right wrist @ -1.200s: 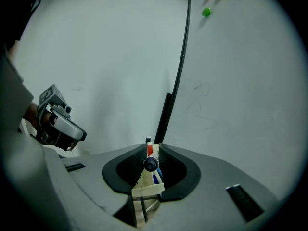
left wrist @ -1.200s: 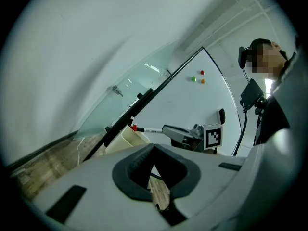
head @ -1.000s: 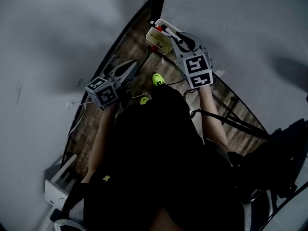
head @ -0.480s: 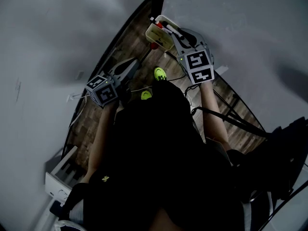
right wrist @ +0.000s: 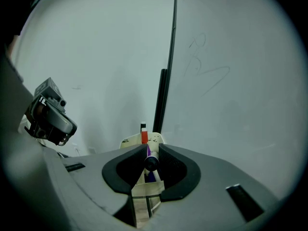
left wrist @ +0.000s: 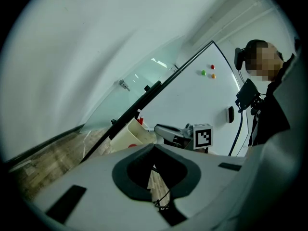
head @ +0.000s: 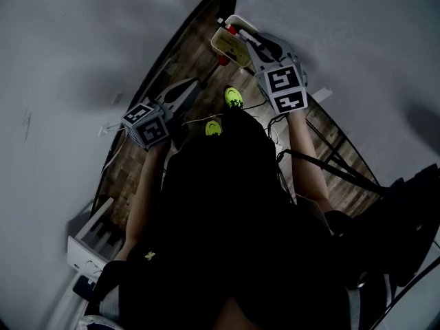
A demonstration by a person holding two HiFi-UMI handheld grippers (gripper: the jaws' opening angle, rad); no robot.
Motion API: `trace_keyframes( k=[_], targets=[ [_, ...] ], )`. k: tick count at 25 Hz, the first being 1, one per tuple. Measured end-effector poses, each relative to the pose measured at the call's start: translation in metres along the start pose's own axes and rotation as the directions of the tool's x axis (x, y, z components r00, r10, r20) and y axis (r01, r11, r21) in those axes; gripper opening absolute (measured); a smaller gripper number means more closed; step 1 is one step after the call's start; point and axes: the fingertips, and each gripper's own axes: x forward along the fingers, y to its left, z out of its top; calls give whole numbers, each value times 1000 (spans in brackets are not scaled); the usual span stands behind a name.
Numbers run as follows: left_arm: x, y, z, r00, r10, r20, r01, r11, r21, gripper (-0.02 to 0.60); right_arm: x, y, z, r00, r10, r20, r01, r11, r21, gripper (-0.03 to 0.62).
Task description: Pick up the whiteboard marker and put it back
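Right gripper view shows the right tool [right wrist: 150, 153] clamped on a white whiteboard marker with a black end and a purple band [right wrist: 151, 163]. The marker points towards a cream plastic holder [right wrist: 157, 139] close ahead, which contains a red-capped marker [right wrist: 144, 136]. The left tool [left wrist: 153, 148] is closed and empty, well apart from the holder.
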Motion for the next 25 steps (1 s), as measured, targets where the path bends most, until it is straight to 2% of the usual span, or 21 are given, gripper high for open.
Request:
trace_keyframes(
  k=[22,25],
  targets=[
    [3,-3,-3,1000,-14,-2,14,1000,-13,14,4,-6,-12,1000,-31,-5,31,999,-11,80],
    [2,-2,-3,1000,-17,-3,17,1000,-12,14,4,-6,-11,1000,-26,12,26,1000,-4,107]
  ],
)
